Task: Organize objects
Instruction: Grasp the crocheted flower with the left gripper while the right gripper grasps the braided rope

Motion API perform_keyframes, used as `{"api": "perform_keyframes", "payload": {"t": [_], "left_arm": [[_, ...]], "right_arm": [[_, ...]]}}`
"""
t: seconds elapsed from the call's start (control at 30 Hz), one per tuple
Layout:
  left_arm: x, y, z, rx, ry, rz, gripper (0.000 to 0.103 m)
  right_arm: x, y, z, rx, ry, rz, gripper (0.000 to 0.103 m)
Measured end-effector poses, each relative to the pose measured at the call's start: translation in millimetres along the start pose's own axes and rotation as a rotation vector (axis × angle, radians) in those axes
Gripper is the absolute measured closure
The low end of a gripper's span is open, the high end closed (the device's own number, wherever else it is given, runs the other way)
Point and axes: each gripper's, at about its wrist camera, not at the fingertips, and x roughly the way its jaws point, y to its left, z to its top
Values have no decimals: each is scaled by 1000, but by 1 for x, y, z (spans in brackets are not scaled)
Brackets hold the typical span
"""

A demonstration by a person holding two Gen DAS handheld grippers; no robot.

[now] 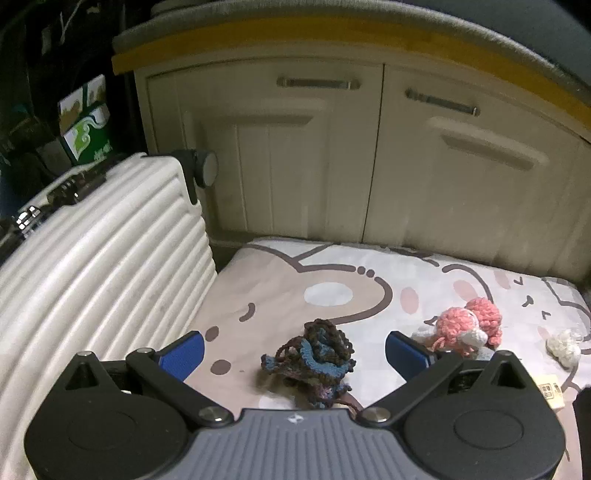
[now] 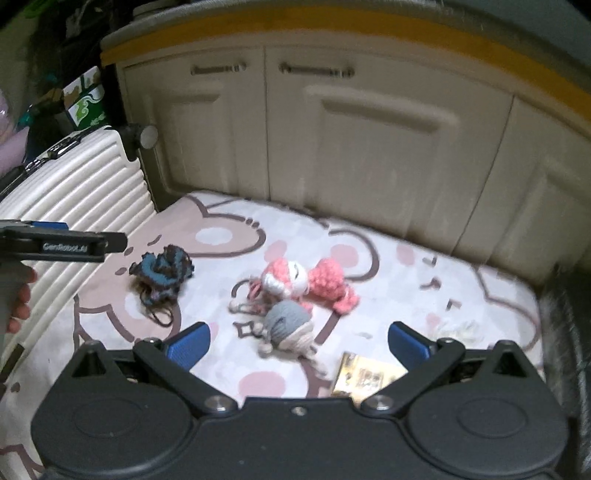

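Your left gripper [image 1: 294, 350] hangs with fingers spread wide around the dark crochet piece [image 1: 314, 360], not touching it. Your right gripper [image 2: 298, 343], equally spread, frames the grey crochet toy [image 2: 286, 319] just beside the pink crochet doll [image 2: 310, 282].

We see a cream cabinet [image 1: 369, 155] with panelled doors and metal bar handles behind a cushioned mat [image 1: 295, 280] printed with cartoon animals. Its top edge carries a yellow-orange band [image 1: 332, 33] (under a grey surface). A white ribbed suitcase [image 1: 92, 258] lies left of the mat; beyond it the room is dark.
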Motion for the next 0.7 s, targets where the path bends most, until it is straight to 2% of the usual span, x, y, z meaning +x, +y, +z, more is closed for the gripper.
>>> {"api": "perform_keyframes", "payload": {"t": [0.33,0.7], "left_arm": [[42,-7,-4,17,42,34,1],[81,-11,-10,17,116,63,0]], "right_arm": [[30,-4,-32,58,86,48,0],[46,8,-55,18,163,102,0]]}}
